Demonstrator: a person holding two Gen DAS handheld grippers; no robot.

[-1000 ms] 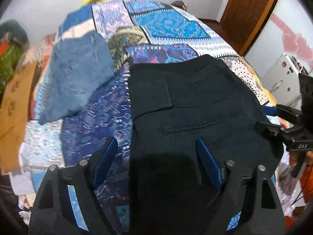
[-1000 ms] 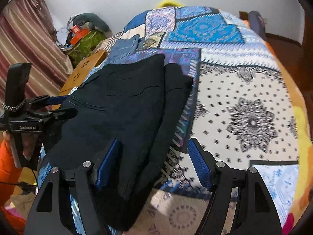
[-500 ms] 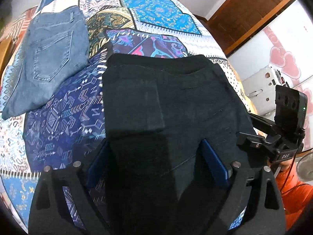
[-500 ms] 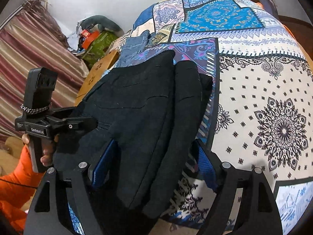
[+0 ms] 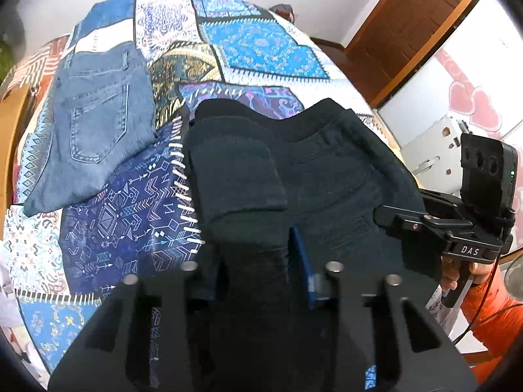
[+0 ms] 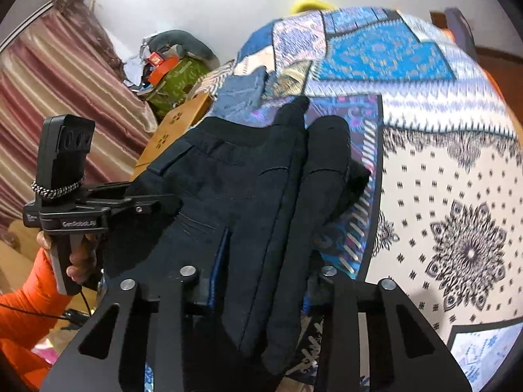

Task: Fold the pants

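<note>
Black pants (image 5: 327, 170) lie folded on the patchwork bedspread (image 5: 124, 215), with their far edge humped up. My left gripper (image 5: 255, 254) is at their near left edge. Its jaws are closing, and a bunch of black fabric is pinched between the blue pads. In the right wrist view the pants (image 6: 235, 179) rise in long folds, and my right gripper (image 6: 264, 261) is closing on their near right edge with thick fabric squeezed between its fingers. Each gripper shows in the other's view: the right gripper (image 5: 402, 219) and the left gripper (image 6: 147, 205), both at the pants' sides.
Folded blue jeans (image 5: 94, 121) lie on the bedspread left of the black pants. A wooden door (image 5: 408, 26) and a white cabinet (image 5: 434, 150) stand to the right. A striped curtain (image 6: 49, 98), a cardboard box (image 6: 173, 130) and a pile of clutter (image 6: 173, 72) sit beside the bed.
Both grippers' jaws have narrowed from wide apart onto the near edge of the black pants. The fabric now bunches between the pads and has lifted into humps.
</note>
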